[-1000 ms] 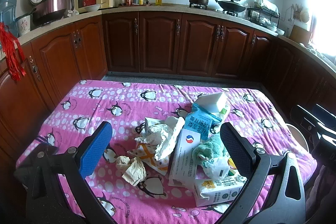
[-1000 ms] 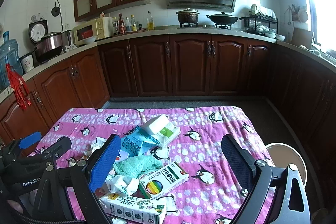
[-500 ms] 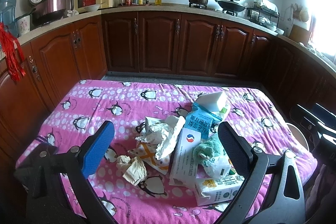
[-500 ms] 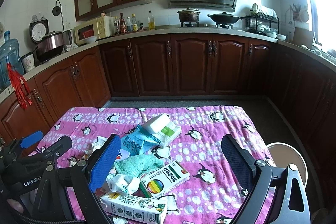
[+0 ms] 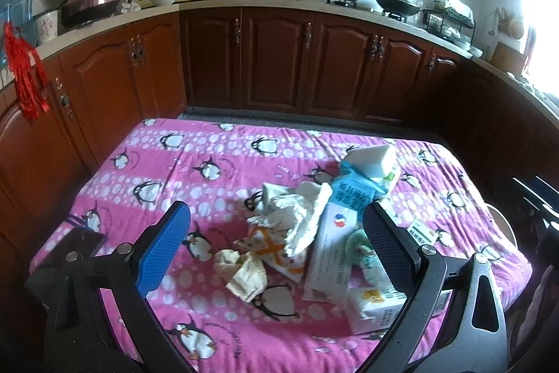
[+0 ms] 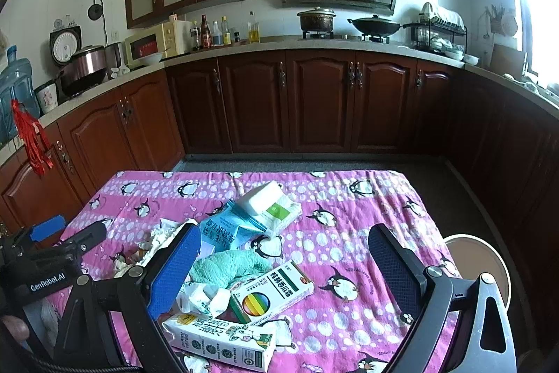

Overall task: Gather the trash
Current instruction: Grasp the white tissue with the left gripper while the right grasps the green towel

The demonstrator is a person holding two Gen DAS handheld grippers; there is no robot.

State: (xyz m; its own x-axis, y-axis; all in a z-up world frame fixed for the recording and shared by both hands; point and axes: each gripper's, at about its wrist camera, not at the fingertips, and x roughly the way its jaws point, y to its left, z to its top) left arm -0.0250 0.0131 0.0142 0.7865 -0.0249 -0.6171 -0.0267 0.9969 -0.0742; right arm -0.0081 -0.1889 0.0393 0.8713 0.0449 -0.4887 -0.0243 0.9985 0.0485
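A worktop covered by a pink cloth printed with penguins and white dots (image 5: 216, 163) is seen in a kitchen lined with dark brown wooden cabinets (image 6: 314, 103). A heap of trash is gathered on the right half of the cloth.

In the left wrist view, the left gripper (image 5: 276, 250) is held above the near edge with its jaws spread wide and nothing between them. Between and beyond the jaws lie a crumpled beige paper wad (image 5: 244, 271), a flattened white wrapper with orange stripes (image 5: 276, 250) and a crumpled white paper sheet (image 5: 297, 215) draped over it. Just beside these a tall white carton with a red and blue logo (image 5: 328, 254) is seen lying flat, with a blue printed packet (image 5: 353, 194) and a white tissue pack (image 5: 374, 159) beyond it.

In the right wrist view, the right gripper (image 6: 283, 271) is likewise released and empty. A crumpled teal cloth (image 6: 227, 268) is seen touching a white box with a green band and a rainbow circle (image 6: 272, 292), and a white drink carton with green print (image 6: 220, 341) lies nearest the camera. A round beige stool seat (image 6: 478, 261) stands beside the worktop on the right.
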